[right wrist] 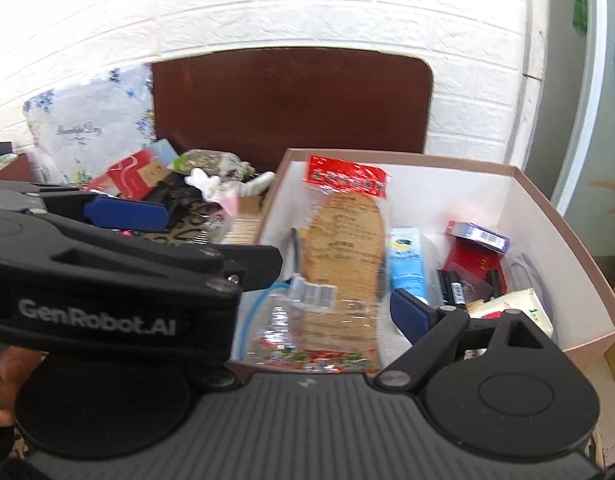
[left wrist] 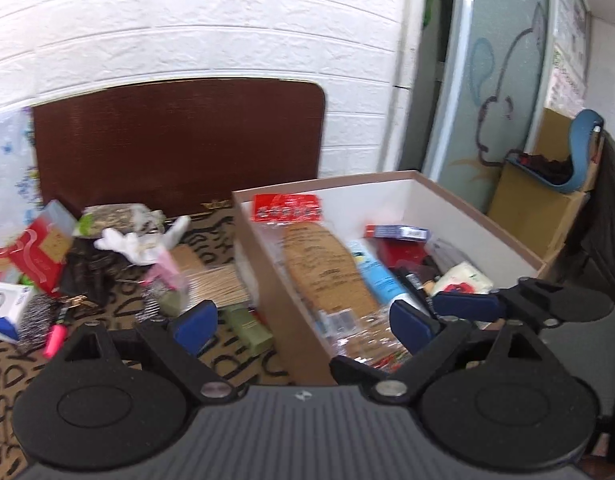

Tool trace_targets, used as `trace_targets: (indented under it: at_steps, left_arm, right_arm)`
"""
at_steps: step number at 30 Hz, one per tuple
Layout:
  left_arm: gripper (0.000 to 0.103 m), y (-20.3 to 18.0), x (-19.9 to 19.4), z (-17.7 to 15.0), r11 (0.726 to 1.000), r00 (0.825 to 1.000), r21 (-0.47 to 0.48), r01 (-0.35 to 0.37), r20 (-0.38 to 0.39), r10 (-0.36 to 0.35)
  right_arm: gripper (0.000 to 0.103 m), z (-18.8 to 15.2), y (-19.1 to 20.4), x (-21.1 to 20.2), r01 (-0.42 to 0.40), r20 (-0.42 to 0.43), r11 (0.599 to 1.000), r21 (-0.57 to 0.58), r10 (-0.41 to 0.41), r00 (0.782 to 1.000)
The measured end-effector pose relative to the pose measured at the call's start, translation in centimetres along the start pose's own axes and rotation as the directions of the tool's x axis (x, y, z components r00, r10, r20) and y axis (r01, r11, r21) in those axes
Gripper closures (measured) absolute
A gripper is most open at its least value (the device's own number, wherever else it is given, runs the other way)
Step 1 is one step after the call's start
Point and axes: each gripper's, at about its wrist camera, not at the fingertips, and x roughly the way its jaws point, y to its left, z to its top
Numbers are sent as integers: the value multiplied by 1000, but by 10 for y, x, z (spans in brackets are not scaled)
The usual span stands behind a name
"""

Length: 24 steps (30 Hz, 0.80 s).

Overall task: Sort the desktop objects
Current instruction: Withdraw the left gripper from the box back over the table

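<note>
1. White brick wall behind everything, a dark brown board [left wrist: 175, 140] leaning on it, and the counter [left wrist: 11, 364] has a tan mat printed with big black letters. Can't make a word out of them.
2. Cardboard box [right wrist: 579, 236] on the right is the sort bin, and it's already pretty full: the insole pack [right wrist: 343, 240] with its red header, a blue tube [right wrist: 405, 262], a blue card box [right wrist: 477, 236]. My worry is that anything dropped on that slick plastic pack slides or tips out over the near wall.
3. Unsorted pile [left wrist: 119, 256] sits left of the box: red carton, white rag, bundle of wooden sticks [left wrist: 221, 284]. It's tangled, so grabbing one thing could drag the neighbours along.
4. Left gripper [left wrist: 303, 322] straddles the box's near wall, fingers spread wide, holding nothing. Right gripper [right wrist: 267, 300] is over the box, also wide open and empty. They're close together, so I could knock them.
5. Readable text: "GenRobot.AI" on the left gripper's body, "Beautiful Day" on the floral bag [right wrist: 87, 128]. Insole print is too blurry.
</note>
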Motion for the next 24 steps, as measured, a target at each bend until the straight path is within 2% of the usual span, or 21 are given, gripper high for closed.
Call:
trace_targets:
  at_steps: [4, 24]
  left_arm:
    - [7, 12, -11, -6, 999, 999, -21, -37, -3, 37]
    - [7, 68, -45, -33, 986, 991, -104, -134, -17, 133]
  right_arm:
    - [14, 0, 18, -6, -21, 9, 999, -27, 22, 1000]
    - [14, -2, 105, -5, -143, -17, 981, -132, 142, 990]
